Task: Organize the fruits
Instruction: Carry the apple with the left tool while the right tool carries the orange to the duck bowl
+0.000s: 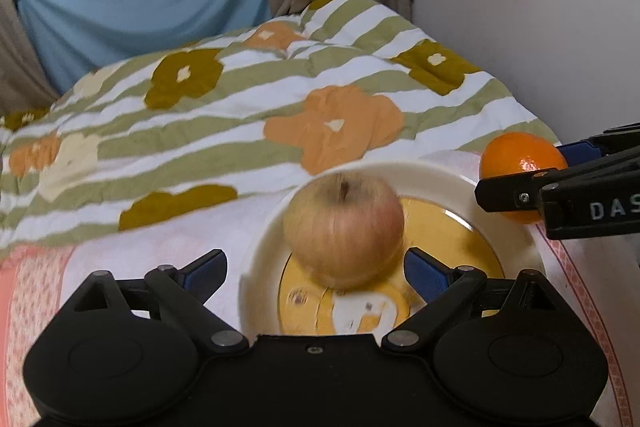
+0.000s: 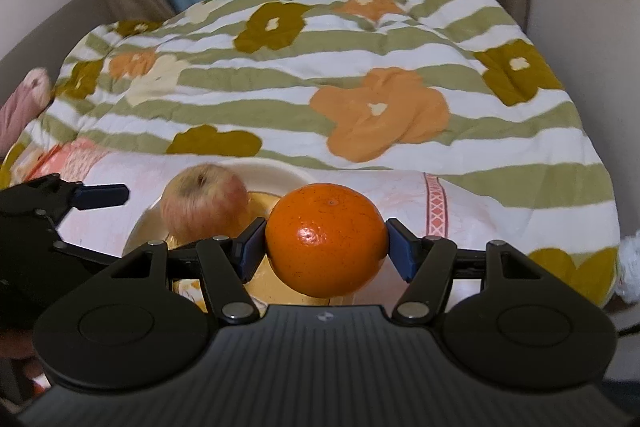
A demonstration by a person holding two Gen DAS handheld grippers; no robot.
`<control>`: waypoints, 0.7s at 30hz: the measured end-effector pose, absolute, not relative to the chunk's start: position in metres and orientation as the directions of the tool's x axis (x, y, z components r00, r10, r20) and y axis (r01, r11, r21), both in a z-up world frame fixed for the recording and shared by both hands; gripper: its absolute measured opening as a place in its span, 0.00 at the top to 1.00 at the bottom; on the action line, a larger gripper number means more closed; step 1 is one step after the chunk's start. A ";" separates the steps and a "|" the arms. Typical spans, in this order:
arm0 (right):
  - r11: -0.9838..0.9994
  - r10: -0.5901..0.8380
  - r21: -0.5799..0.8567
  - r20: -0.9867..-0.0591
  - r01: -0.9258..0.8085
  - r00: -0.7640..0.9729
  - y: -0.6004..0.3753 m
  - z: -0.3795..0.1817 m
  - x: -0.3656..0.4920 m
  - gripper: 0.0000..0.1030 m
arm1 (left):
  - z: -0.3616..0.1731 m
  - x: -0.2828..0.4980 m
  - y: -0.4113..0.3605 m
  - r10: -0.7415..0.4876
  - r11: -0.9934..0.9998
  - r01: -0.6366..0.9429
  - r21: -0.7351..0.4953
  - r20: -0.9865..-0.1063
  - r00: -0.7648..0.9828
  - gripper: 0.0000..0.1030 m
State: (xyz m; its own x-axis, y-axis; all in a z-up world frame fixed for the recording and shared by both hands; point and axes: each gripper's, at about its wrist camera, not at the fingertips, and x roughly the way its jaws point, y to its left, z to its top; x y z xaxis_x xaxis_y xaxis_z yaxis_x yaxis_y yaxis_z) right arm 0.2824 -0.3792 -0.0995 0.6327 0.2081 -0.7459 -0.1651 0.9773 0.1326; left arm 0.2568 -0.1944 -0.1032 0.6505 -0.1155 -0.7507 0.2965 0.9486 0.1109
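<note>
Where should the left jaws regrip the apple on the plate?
Likely across the apple's widest middle, one pad on each flank, coming in from the near side at a downward slant. It sits stem-up on the plate, so the flanks are free. The left gripper already stands open around it; the orange is in the right gripper.

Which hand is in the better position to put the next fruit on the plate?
Right. The right gripper is clamped on the orange just above the plate. The left gripper is open, the apple already on the plate.
</note>
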 end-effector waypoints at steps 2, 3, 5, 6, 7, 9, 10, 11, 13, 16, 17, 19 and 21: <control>0.978 0.180 0.064 -0.745 -0.200 0.642 -0.371 -0.105 0.282 0.24 | -0.101 0.252 -0.188 -0.108 0.955 0.278 0.101 -0.756 0.645 0.05; 0.975 0.170 0.030 -0.744 -0.222 0.646 -0.366 -0.108 0.282 0.24 | -0.100 0.250 -0.185 -0.104 0.958 0.269 0.096 -0.759 0.643 0.05; 0.965 0.172 -0.008 -0.739 -0.264 0.651 -0.359 -0.116 0.282 0.24 | -0.098 0.247 -0.179 -0.094 0.966 0.243 0.086 -0.762 0.641 0.05; 0.958 0.175 -0.030 -0.725 -0.285 0.666 -0.356 -0.118 0.281 0.24 | -0.097 0.246 -0.175 -0.088 0.970 0.230 0.081 -0.763 0.641 0.05; 0.951 0.182 -0.043 -0.723 -0.306 0.666 -0.353 -0.120 0.282 0.24 | -0.096 0.245 -0.172 -0.083 0.973 0.219 0.078 -0.764 0.640 0.05; 0.939 0.199 -0.054 -0.721 -0.341 0.664 -0.347 -0.123 0.284 0.24 | -0.095 0.243 -0.166 -0.072 0.978 0.197 0.072 -0.767 0.638 0.05; 0.934 0.206 -0.059 -0.717 -0.351 0.666 -0.345 -0.125 0.284 0.24 | -0.095 0.242 -0.163 -0.065 0.980 0.185 0.071 -0.768 0.637 0.05; 0.929 0.213 -0.065 -0.714 -0.365 0.667 -0.342 -0.126 0.284 0.24 | -0.094 0.241 -0.161 -0.059 0.982 0.177 0.072 -0.768 0.637 0.05; 0.917 0.223 -0.079 -0.710 -0.391 0.668 -0.337 -0.129 0.284 0.24 | -0.093 0.239 -0.157 -0.046 0.984 0.163 0.078 -0.767 0.640 0.05; 0.904 0.233 -0.096 -0.707 -0.416 0.668 -0.333 -0.133 0.285 0.24 | -0.093 0.236 -0.154 -0.031 0.986 0.146 0.082 -0.767 0.641 0.05; 0.901 0.234 -0.103 -0.704 -0.422 0.671 -0.332 -0.134 0.285 0.24 | -0.093 0.235 -0.153 -0.028 0.987 0.140 0.081 -0.767 0.641 0.05; 0.895 0.230 -0.127 -0.691 -0.428 0.686 -0.329 -0.136 0.284 0.23 | -0.092 0.232 -0.152 -0.022 0.988 0.129 0.081 -0.766 0.643 0.05; 0.891 0.222 -0.161 -0.660 -0.424 0.718 -0.328 -0.136 0.278 0.08 | -0.091 0.230 -0.152 -0.014 0.989 0.120 0.084 -0.764 0.646 0.05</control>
State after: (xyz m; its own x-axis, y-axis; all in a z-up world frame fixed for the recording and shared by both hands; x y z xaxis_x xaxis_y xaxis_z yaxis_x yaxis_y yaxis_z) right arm 0.2785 -0.3277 -0.1356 0.7178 0.2221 -0.6599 -0.4238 0.8913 -0.1610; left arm 0.2297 -0.1524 -0.0908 0.6455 -0.0135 -0.7636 0.1196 0.9893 0.0836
